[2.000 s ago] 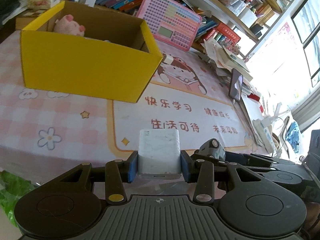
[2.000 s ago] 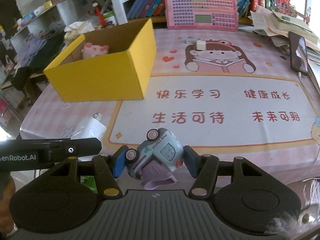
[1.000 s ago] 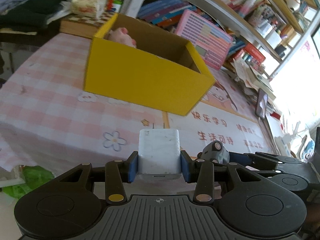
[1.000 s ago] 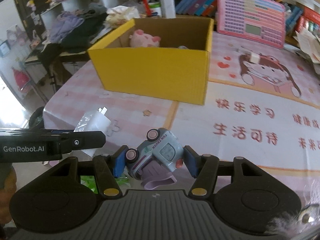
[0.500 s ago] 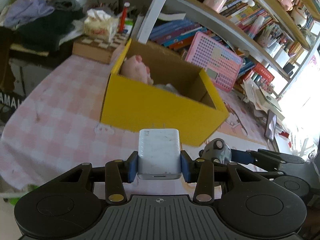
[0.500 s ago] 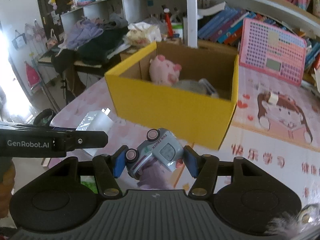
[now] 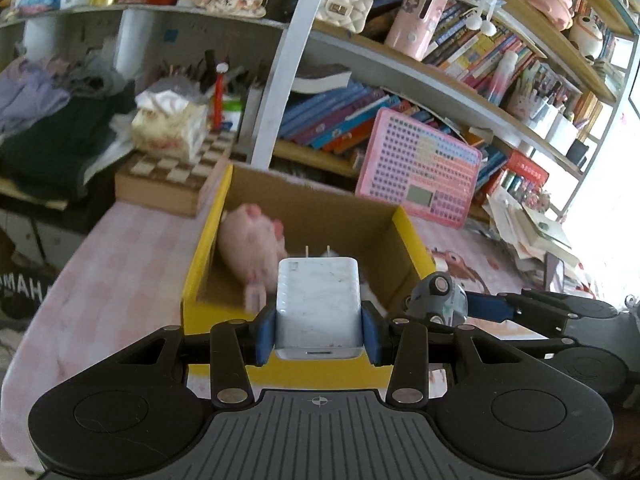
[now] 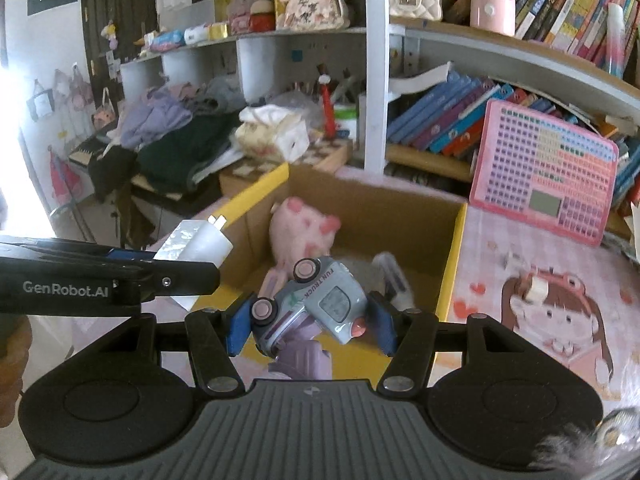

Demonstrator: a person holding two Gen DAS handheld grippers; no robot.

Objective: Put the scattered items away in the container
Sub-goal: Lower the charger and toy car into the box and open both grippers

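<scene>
The left gripper (image 7: 319, 330) has its 2 blue pads pressed against the sides of a white charger (image 7: 318, 307), whose 2 prongs point away from the camera, at the lower centre of the left wrist view. The right gripper (image 8: 312, 322) pinches a pale blue toy truck (image 8: 316, 306) with pink wheels, tilted on its side, at the lower centre of the right wrist view. Both held items sit in front of the near wall of a yellow cardboard box (image 7: 200, 256), which fills the middle of each frame with its open top facing up. Inside the box, a pink plush pig (image 7: 248, 240) lies toward the left wall. Beyond the box, at right of centre, a pink keyboard toy (image 8: 544, 178) leans against a shelf of books (image 7: 332, 120). The box stands on a pink checked tablecloth (image 7: 112, 248).
</scene>
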